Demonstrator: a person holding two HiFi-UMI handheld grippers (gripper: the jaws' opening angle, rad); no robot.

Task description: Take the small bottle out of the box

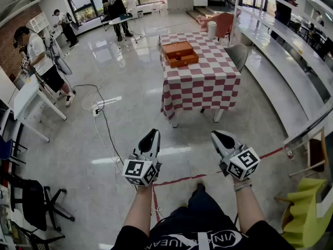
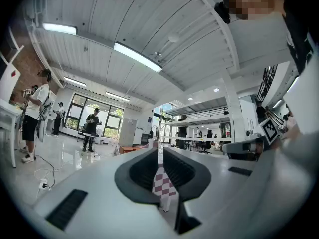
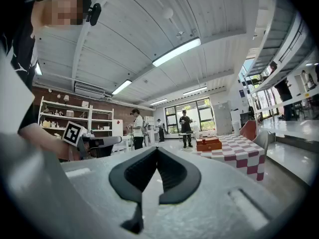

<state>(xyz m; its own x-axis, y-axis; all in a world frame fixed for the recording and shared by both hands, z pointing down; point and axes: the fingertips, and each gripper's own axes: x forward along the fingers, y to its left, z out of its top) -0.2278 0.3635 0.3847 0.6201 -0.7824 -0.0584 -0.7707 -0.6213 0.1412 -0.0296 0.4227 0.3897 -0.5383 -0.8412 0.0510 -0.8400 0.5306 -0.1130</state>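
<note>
I stand on the shiny floor (image 1: 130, 87), well back from the desk (image 1: 203, 82) with its red-and-white checked cloth, and hold both tools level out in front of me. My left gripper (image 1: 153, 134) has its fingers (image 2: 142, 171) drawn narrow: a thin slit stays between the pads, and through it I see only the checked cloth of the desk far off. Nothing sits in that slit. My right gripper (image 1: 217, 135) has its fingers (image 3: 172, 173) closed, tips touching, with nothing caught between them.

The box (image 1: 179, 53), orange-brown wood, stands on the far half of the desk, well apart from both tools. A small red thing (image 1: 178, 57) shows at its middle. From here it is too small for me to say that it is the bottle. In the right gripper view the box (image 3: 208, 144) sits on the desk top, off to the right of my closed fingers.

A grey chair (image 1: 237, 53) stands at the desk's right side. A red tape line (image 1: 177, 181) crosses the floor just ahead of my feet, and cables (image 1: 99, 108) trail over the floor to my left.
</note>
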